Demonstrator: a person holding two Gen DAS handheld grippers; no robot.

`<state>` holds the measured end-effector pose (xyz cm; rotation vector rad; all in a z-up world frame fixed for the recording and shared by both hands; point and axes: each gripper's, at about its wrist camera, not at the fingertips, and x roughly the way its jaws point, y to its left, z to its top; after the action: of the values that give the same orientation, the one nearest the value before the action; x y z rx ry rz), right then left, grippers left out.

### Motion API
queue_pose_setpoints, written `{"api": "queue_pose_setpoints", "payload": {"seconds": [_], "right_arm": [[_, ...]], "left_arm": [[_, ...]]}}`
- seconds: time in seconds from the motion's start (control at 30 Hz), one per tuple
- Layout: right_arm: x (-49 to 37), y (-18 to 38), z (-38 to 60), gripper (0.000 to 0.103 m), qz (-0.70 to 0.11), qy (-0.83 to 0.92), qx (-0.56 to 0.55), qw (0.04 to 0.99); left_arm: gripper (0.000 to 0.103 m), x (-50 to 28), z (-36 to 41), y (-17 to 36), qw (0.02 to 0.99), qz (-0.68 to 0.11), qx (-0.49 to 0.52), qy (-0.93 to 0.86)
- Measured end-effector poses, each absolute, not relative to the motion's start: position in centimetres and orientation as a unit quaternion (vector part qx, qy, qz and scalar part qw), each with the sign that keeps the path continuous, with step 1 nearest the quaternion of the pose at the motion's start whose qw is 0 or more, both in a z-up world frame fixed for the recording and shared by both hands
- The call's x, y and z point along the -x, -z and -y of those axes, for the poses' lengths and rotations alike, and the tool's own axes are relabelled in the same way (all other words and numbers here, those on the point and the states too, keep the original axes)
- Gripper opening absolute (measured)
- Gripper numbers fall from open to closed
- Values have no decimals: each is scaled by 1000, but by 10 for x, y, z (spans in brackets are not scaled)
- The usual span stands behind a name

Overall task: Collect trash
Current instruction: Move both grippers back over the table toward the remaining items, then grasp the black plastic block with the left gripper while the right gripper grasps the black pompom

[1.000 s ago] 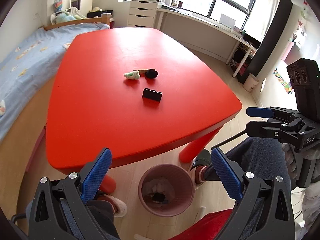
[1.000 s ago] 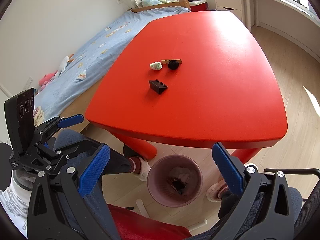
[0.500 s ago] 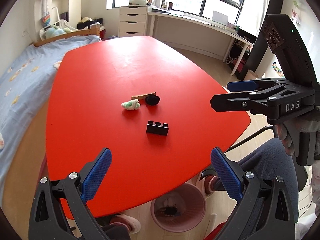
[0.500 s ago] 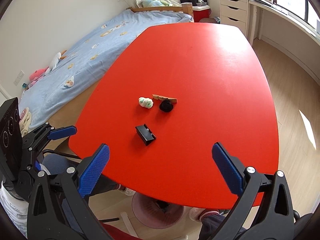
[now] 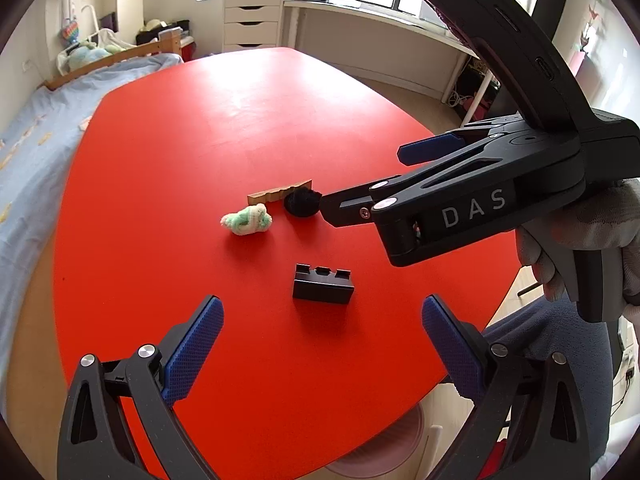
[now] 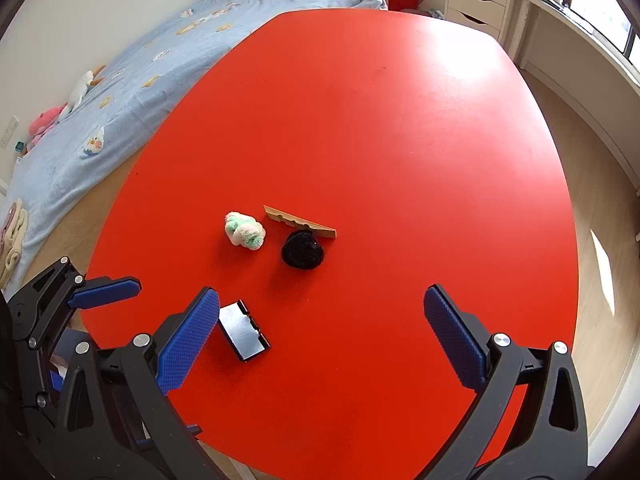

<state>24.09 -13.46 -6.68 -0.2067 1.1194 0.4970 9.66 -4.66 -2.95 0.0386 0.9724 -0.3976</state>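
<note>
A: which claw's nearer the trash rn?

B: depends on the piece. 4 bits are sitting mid counter point(image 6: 400, 120): black block point(image 5: 323, 285), black fuzzy ball point(image 5: 302, 204), green/white wad point(image 5: 247, 220), tan wood strip point(image 5: 279, 194).

A: block first?

B: probably. In the L wrist view it's lying dead ahead of the left claw point(image 5: 322, 354), just beyond the tips, centred between the pads, long axis running across the gap. So the pads would be closing along its length; might need a wrist roll to take the short side instead.

A: L claw state?

B: gaping wide, carrying nothing.

A: and R?

B: right claw point(image 6: 322, 338) is also spread wide, nothing in it. In its own view the block point(image 6: 244, 334) is sitting off-centre, right by its left pad, long axis diagonal. Bad line for R.

A: so what's R lined up on?

B: fuzzy ball point(image 6: 303, 249). It's lying ahead, slightly left of centre, near. The strip point(image 6: 300, 224) is touching its far side, wad point(image 6: 245, 230) just beside it on the left.

A: risk?

B: R may be dragging the strip along when it's closing on the ball. My guess: L for the block, R for the ball.

A: bin?

B: pink rim is only just peeking out under the near counter edge in the L view, mostly hidden.
</note>
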Motion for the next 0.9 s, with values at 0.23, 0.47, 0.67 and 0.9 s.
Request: {"api": "queue_pose_setpoints", "payload": {"seconds": [0.23,0.47,0.67,0.9], "right_arm": [[-260,81,127,99,-535,-222,98,809],[-265,89,119,78,-543,-222,101,803],[-265,94,115,60,-540,-223,107,804],[-264,97,110,29,-544,-227,118,799]], "left_arm": [[95,-104,51,46,861,-472,-23,189],[89,-101,51,56,861,-472,-21,191],[75,-97,55,60,860,-473,-25,190],[61,-91,59,61,860,-472,-17,194]]}}
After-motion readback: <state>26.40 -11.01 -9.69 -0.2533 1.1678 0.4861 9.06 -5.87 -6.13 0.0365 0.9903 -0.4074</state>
